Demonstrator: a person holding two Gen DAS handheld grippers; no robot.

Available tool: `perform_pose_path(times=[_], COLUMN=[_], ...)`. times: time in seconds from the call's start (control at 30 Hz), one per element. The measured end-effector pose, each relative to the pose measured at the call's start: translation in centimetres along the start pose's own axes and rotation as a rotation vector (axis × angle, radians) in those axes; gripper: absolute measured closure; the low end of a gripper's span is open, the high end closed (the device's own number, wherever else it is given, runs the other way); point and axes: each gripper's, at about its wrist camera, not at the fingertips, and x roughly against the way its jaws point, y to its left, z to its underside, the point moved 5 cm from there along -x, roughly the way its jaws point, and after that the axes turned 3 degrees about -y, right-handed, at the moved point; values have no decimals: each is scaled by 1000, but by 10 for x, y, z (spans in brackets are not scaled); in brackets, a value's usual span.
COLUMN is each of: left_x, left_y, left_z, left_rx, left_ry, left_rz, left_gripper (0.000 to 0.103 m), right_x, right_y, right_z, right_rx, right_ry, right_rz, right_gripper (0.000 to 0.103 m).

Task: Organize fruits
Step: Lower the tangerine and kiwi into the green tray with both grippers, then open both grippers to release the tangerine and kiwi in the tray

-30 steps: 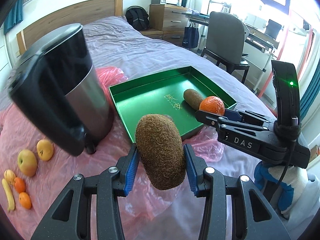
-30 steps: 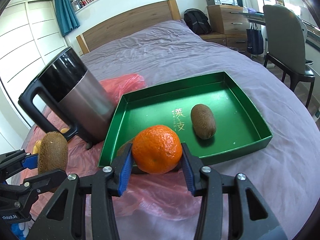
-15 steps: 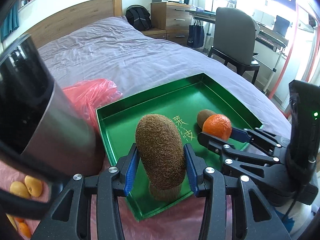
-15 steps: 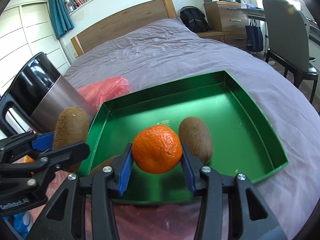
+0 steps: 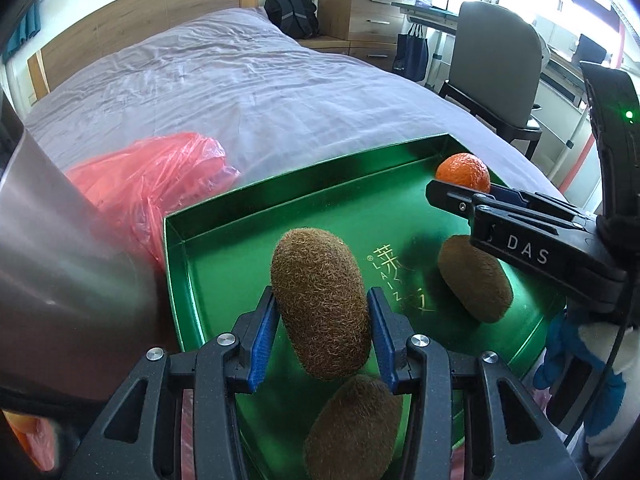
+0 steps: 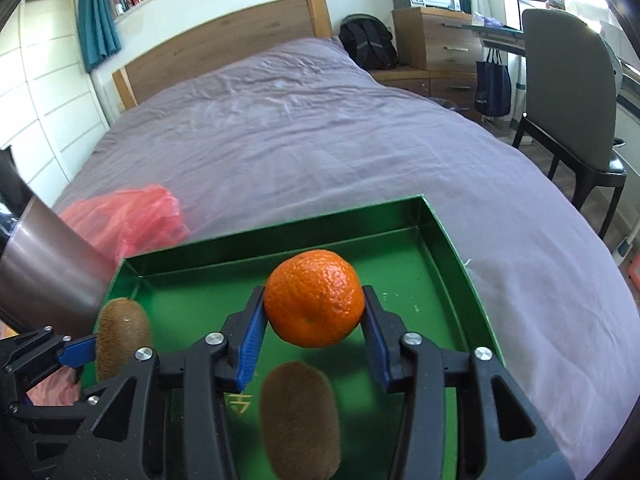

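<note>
A brown kiwi (image 5: 322,304) is clamped upright in my left gripper (image 5: 322,308), which hangs over the near left part of the green tray (image 5: 304,184). The same held kiwi (image 6: 122,338) shows at the left of the right wrist view. My right gripper (image 6: 314,312) is shut on an orange mandarin (image 6: 314,298) above the tray's (image 6: 452,248) middle; the mandarin (image 5: 464,172) also shows at the right of the left wrist view. Two more kiwis lie on the tray floor: one (image 5: 474,278) under the right gripper and one (image 5: 354,428) below my left fingers.
A steel and black kettle (image 5: 52,264) stands close on the left of the tray, on a red plastic bag (image 5: 156,184). The tray rests on a grey-purple bedsheet (image 6: 320,128). An office chair (image 6: 568,96) and a drawer unit (image 6: 432,40) stand beyond the bed's right side.
Both grippers have moved forward with their fruit, from the tray's near edge to over its floor. The kettle has slid to the left edge of both views.
</note>
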Motion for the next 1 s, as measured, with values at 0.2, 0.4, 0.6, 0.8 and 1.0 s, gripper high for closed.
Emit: perform_pose_path(times=[0.2, 0.4, 0.6, 0.8, 1.0], left_x=[-10, -17, -18, -17, -3], left_y=[0, 3, 5, 6, 3], left_z=[5, 12, 14, 14, 8], left_rx=[13, 27, 39, 35, 13], left_ry=[32, 54, 65, 73, 39], left_rz=[17, 18, 33, 26, 6], left_gripper=[64, 64, 64, 63, 49], right_x=[-16, -25, -24, -20, -8], right_y=[-1, -3, -2, -2, 2], right_z=[4, 10, 11, 13, 13], right_rx=[32, 45, 54, 44, 58], right_ry=[83, 140, 141, 125, 113], right_rz=[38, 64, 76, 85, 88], right_gripper=[24, 24, 23, 19, 0])
